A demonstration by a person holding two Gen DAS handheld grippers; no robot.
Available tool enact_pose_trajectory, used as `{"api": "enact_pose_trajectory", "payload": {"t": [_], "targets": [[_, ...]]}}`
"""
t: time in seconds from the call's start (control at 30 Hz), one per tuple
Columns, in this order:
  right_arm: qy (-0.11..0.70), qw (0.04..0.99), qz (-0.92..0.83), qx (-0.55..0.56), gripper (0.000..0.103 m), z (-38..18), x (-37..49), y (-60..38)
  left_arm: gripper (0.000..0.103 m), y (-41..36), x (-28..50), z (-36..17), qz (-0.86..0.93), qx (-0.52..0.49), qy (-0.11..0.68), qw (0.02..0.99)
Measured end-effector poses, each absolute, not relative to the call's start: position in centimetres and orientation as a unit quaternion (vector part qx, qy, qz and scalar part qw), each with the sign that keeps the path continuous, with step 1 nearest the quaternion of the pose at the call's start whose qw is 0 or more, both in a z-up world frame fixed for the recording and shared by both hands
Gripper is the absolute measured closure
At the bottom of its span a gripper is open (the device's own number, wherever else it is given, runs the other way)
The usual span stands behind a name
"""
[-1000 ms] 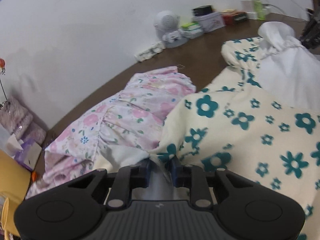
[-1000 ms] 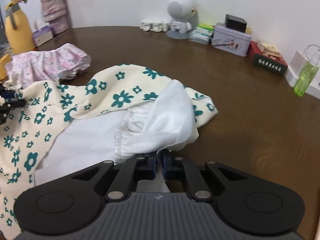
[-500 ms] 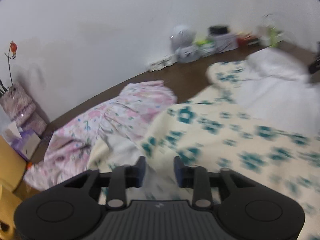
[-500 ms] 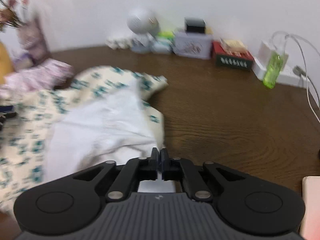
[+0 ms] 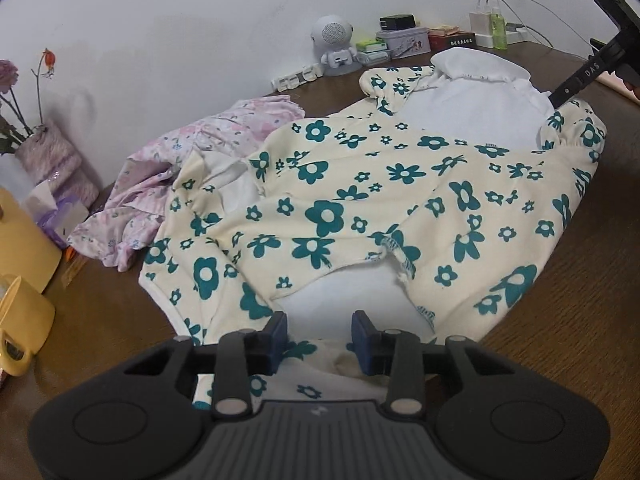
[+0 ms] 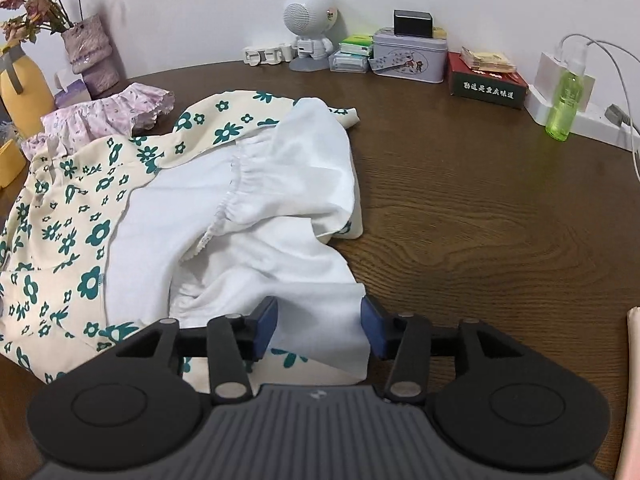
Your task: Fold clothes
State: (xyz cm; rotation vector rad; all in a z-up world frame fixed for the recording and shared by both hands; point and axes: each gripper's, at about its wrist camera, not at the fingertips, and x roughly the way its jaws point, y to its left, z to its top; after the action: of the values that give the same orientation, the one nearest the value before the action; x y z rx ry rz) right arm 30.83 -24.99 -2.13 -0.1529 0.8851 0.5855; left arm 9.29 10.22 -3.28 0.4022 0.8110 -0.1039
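A cream garment with teal flowers [image 5: 400,200] lies spread on the brown table, its white lining turned out at the far end [image 5: 472,100]. It also shows in the right wrist view [image 6: 80,208], with the white lining [image 6: 248,200] bunched in front. My left gripper [image 5: 320,336] is open over the garment's near edge, holding nothing. My right gripper [image 6: 320,328] is open, with a white fold lying loose between its fingers. The right gripper's body shows at the far right of the left wrist view [image 5: 592,68].
A pink floral garment [image 5: 192,168] lies crumpled to the left. A vase of flowers [image 6: 88,52], yellow mugs [image 5: 20,320], a white robot speaker [image 6: 308,32], tins and boxes [image 6: 408,56], a green bottle [image 6: 568,104] and a charger line the wall.
Both grippers have opened and let go of the flowered garment, which now lies flat on the table. Both have pulled back toward its edges.
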Motion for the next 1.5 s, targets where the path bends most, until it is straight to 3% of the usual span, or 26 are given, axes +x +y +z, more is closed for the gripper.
{"api": "enact_pose_trajectory", "payload": {"t": [0.07,0.13,0.27,0.47,0.5,0.57,0.6,0.8,0.87,0.9,1.1,1.17,1.2,1.23,1.5], "targets": [[0.413,0.861,0.277,-0.108,0.061,-2.2,30.0,-24.4,0.069,10.2,9.2,-3.2,-0.046,0.193,0.391,0.899],[0.417,0.856,0.28,-0.123,0.102,-1.9,29.0,-24.1,0.069,10.1,9.3,-3.3,-0.041,0.192,0.392,0.899],[0.416,0.849,0.268,-0.184,0.102,-1.0,25.2,-24.4,0.069,9.8,9.1,-3.4,-0.029,0.195,0.39,0.9],[0.455,0.827,0.282,-0.172,0.1,0.1,20.2,-27.0,0.07,9.9,8.7,-3.3,-0.022,0.2,0.387,0.9],[0.456,0.826,0.289,-0.161,0.096,0.3,19.8,-27.2,0.07,10.0,8.5,-3.3,-0.022,0.203,0.386,0.9],[0.436,0.845,0.288,-0.111,0.073,1.4,20.3,-27.9,0.07,10.1,8.2,-3.3,-0.024,0.204,0.384,0.9],[0.424,0.857,0.279,-0.09,0.055,1.9,21.0,-28.2,0.07,10.2,8.0,-3.4,-0.024,0.202,0.383,0.901],[0.407,0.882,0.229,-0.062,0.059,-0.5,27.9,-26.2,0.07,10.3,7.7,-3.3,-0.022,0.196,0.381,0.903],[0.421,0.875,0.233,-0.061,0.076,-1.6,29.6,-25.4,0.07,10.3,7.7,-3.3,-0.023,0.197,0.382,0.903],[0.429,0.869,0.239,-0.061,0.101,-2.0,30.3,-25.0,0.07,10.3,7.7,-3.3,-0.024,0.197,0.382,0.903],[0.404,0.888,0.208,-0.065,0.099,0.7,33.0,-25.5,0.07,10.4,7.7,-3.2,-0.027,0.195,0.384,0.902],[0.415,0.884,0.214,-0.039,0.083,1.4,33.3,-26.0,0.07,10.4,7.5,-3.2,-0.026,0.195,0.382,0.903],[0.417,0.88,0.224,-0.035,0.056,1.5,32.8,-26.2,0.07,10.5,7.5,-3.2,-0.026,0.193,0.38,0.904],[0.418,0.876,0.237,-0.033,0.048,1.5,32.1,-26.4,0.07,10.5,7.4,-3.3,-0.025,0.191,0.379,0.905],[0.444,0.852,0.262,-0.095,0.061,-1.5,27.5,-25.6,0.069,10.4,7.1,-3.3,-0.019,0.187,0.375,0.908]]}}
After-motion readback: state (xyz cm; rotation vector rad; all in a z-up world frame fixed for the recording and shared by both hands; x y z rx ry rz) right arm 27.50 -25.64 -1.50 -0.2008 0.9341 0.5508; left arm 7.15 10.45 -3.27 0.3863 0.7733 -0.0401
